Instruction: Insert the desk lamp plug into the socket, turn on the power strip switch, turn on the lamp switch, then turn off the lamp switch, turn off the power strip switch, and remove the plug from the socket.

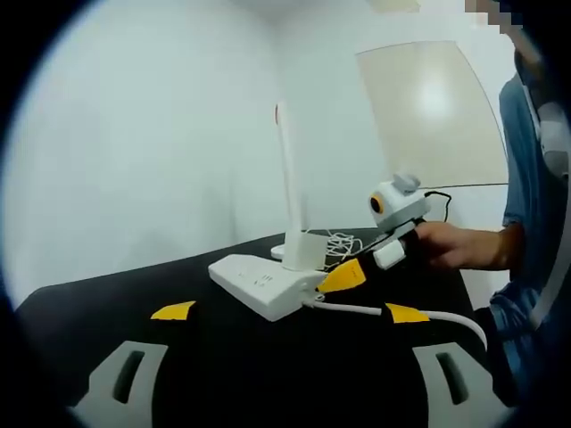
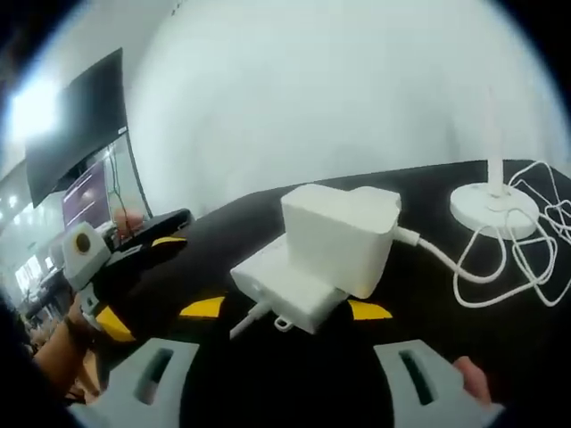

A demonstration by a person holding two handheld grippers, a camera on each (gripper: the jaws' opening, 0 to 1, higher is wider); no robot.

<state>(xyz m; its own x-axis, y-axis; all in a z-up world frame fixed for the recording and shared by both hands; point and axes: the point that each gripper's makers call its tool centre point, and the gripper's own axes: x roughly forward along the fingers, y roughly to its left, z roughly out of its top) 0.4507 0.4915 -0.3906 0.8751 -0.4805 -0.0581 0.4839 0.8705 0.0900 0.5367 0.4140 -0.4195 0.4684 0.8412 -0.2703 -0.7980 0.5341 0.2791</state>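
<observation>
Hovering over the black desk (image 1: 107, 294), left tongs (image 1: 290, 312): jaws apart, nothing between them, yellow tips aimed at the near end of the strip.

Right tongs (image 2: 284, 309): jaws apart, straddling the strip end loosely; no grip seen. Seen from the left gripper view, right tongs (image 1: 352, 275) come in from the person's hand (image 1: 451, 245), one yellow tip at the strip's end, beside the plug. Likely lined up either to press the switch or to take the plug; which, cannot tell.

Strip (image 1: 263, 283): white, lying flat mid-desk, its thick cable (image 1: 428, 315) running off toward the person.

Plug (image 2: 343, 234): bulky white adapter block, seated upright on the strip, so insertion looks done. Thin cord (image 2: 508, 259) runs from it in loose coils to the lamp.

Lamp (image 1: 288, 174): white, round base (image 2: 492, 207) standing just behind the strip, stem upright. Lit or unlit: cannot tell.

Switch on strip: not made out.
</observation>
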